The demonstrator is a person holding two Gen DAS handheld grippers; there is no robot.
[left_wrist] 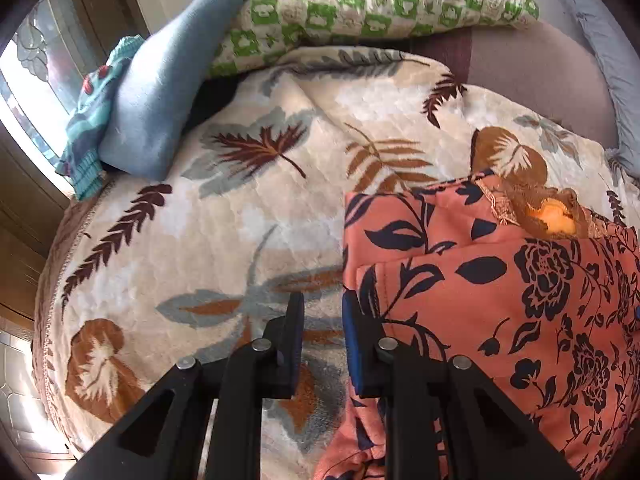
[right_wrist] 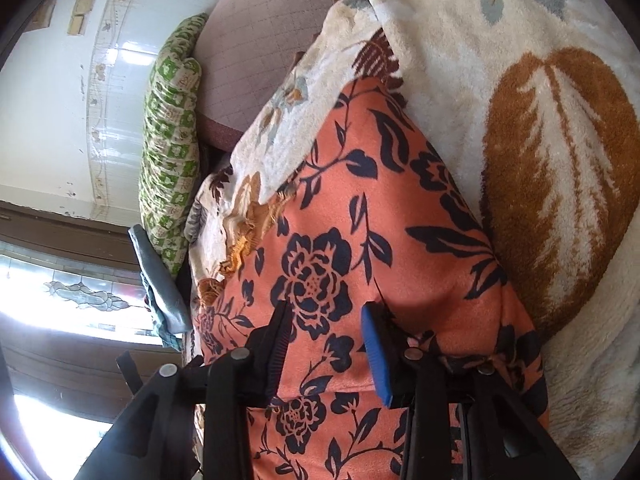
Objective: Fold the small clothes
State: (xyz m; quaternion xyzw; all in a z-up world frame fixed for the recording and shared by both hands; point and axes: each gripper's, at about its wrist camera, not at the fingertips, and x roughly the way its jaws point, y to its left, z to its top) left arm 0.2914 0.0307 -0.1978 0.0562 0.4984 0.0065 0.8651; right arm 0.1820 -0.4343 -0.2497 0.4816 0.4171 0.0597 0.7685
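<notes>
On the bed's blanket (left_wrist: 248,216) lies the orange floral garment (left_wrist: 500,300). My left gripper (left_wrist: 322,344) gapes narrowly at its edge, seemingly gripping nothing; my right gripper (right_wrist: 326,356) straddles cloth, half-open. I'd pinch both corners squarely before folding.

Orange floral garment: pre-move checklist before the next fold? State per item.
1. Left gripper at the orange floral garment edge: ok, one finger lies on the hem.
2. Cloth between left jaws: not ok, only the leaf-print blanket shows in the gap.
3. Right gripper over the garment: ok, cloth fills the gap between its jaws.
4. Right pads pressing cloth: cannot tell.
5. Garment partly folded: ok, one layer overlaps another, with a lace-trimmed opening showing at the far end.
6. Blue folded cloth and green checked pillow clear of the garment: ok.
</notes>
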